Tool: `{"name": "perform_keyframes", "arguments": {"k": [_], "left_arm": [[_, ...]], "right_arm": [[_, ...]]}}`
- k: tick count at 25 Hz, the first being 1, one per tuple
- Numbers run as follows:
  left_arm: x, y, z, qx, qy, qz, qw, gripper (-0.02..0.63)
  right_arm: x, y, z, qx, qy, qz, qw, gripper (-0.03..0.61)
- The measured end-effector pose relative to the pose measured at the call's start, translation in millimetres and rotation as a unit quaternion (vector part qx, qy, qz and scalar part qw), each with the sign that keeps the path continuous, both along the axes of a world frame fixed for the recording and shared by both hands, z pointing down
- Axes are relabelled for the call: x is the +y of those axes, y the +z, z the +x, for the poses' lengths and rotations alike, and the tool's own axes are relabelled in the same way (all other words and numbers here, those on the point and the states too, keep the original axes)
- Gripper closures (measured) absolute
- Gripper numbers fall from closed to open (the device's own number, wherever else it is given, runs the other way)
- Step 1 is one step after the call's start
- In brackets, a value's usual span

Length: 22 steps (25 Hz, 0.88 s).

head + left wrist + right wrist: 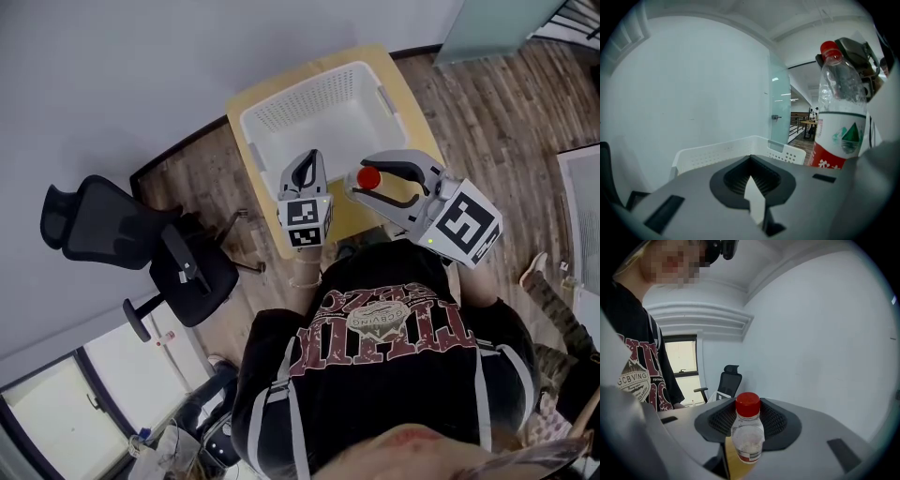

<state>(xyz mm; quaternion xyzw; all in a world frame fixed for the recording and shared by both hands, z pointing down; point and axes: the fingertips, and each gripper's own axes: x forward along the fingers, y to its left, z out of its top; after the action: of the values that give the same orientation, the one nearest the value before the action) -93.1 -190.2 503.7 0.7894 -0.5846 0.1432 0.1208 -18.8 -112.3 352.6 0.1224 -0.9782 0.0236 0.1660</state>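
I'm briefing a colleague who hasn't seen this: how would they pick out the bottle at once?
Find the yellow table by the wall, with a white basket on it. By the basket's near rim the right gripper is shut on a clear bottle; only it has a red cap and a red-and-white label.

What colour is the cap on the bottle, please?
The cap is red, clearest in the right gripper view.

Small pale wooden table [410,111] in front of the person, and one thing sits on it: a white perforated plastic basket [309,89], covering most of the top and leaving bare wood at the right and near edges. The table stands on a wood-plank floor [487,103], with a black office chair [141,239] off to its left.
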Motion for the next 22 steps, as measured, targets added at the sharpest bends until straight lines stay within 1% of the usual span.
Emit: {"name": "perform_keyframes", "arguments": {"k": [3, 12, 22], "left_arm": [[-0.1, 0.3, -0.7, 0.002, 0.000, 0.001, 1.0000, 0.566], [-0.5, 1.2, 0.8, -0.004, 0.002, -0.001, 1.0000, 0.566], [-0.3, 2.5, 0.2, -0.005, 0.004, -0.003, 1.0000, 0.566]], "right_arm": [[0.2, 15.4, -1.2, 0.005, 0.002, -0.012, 1.000, 0.414], [-4.0, 67.1, 0.0, 0.045, 0.010, -0.036, 0.998, 0.414], [-7.5, 104.8, -1.8, 0.058, 0.012, -0.057, 0.997, 0.414]]}}
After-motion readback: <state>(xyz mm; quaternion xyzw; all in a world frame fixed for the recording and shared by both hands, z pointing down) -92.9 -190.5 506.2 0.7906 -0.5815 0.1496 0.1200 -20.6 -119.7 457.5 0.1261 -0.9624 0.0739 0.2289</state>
